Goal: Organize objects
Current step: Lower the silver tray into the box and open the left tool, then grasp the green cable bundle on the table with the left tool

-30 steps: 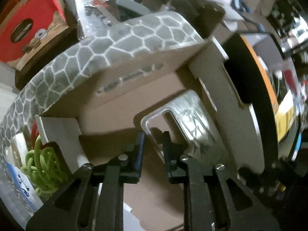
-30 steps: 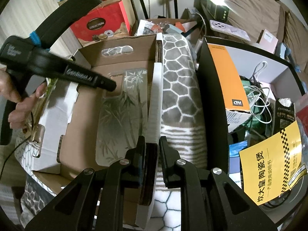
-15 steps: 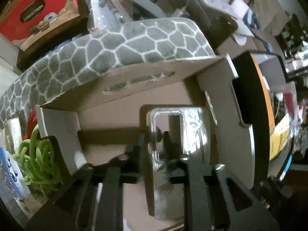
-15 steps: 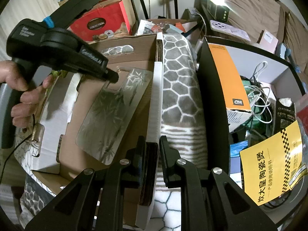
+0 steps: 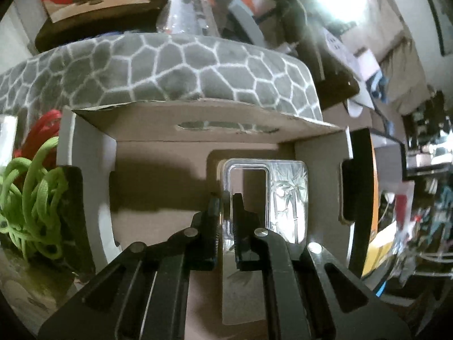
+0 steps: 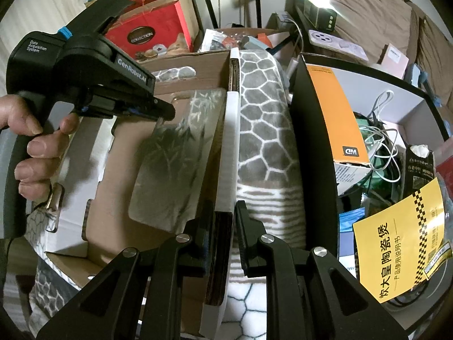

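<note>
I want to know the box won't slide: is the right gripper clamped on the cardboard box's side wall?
Yes, the right gripper has its jaws closed on the upright side wall of the cardboard box.

Cluttered room in a home, likely a bedroom or storage corner; brown bedding (image 6: 368, 8) at rear; patterned grey blanket (image 6: 260, 119); red gift boxes (image 6: 147, 31) stacked; tangled cables (image 6: 379, 138) in an open bin.

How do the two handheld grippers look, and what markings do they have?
Both are matte black with silver rivets on angular fingers. The left gripper has a pistol-style body printed "GenRobot.AI" and "Data Acquisition System", plus a blue tab. The right gripper shows only its fingers.
</note>
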Demonstrator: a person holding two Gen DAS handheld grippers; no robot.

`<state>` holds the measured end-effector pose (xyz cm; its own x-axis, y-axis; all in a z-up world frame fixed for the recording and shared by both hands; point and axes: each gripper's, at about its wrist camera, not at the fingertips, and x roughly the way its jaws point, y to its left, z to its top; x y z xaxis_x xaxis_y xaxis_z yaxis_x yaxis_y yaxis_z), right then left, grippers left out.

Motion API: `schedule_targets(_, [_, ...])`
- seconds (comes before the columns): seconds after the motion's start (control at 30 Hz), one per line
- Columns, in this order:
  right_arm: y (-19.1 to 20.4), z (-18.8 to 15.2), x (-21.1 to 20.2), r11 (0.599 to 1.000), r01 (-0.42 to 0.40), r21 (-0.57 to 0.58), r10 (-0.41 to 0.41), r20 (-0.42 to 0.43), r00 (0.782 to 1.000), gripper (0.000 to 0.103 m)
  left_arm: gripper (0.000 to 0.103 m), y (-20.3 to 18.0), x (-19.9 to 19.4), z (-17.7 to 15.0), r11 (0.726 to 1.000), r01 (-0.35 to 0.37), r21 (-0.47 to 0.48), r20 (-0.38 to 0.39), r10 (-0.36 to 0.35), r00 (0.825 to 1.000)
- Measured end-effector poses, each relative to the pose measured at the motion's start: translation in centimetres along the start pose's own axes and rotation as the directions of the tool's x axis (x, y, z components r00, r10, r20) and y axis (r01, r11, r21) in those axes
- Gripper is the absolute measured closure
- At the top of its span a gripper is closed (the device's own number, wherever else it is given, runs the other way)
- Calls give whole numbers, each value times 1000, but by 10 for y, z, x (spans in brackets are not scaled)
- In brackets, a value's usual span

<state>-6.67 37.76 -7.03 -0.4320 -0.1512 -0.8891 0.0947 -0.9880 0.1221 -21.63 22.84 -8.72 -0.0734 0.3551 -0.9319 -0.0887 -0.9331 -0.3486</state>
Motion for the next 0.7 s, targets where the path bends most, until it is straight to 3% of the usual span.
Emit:
schedule_targets(0.23, [-2, 0, 0, 1000, -1, 3, 1, 0, 1000, 86, 95, -1, 2, 2, 997, -30, -70, 37, 32, 999])
schedule_targets(0.4, [-4, -1, 1, 1000, -2, 5, 2, 0, 1000, 86, 94, -6, 4, 4, 996, -51, -67, 42, 54, 998])
schedule_targets(0.43, [-5, -1, 1, 1000, -4, 7, 4, 1, 1000, 86, 89, -8, 4, 4, 997, -57, -53, 40, 59, 997])
schedule_targets(0.53, [-6, -2, 1, 1000, -5, 8, 5, 3, 1000, 86, 53, -12, 0, 1, 999, -52, -12, 43, 53, 998])
schedule_targets(0.7, [-7, -1, 3, 1000, -4, 10, 4, -1, 1000, 86, 50, -15, -18, -6, 999, -13, 52, 48, 10, 999])
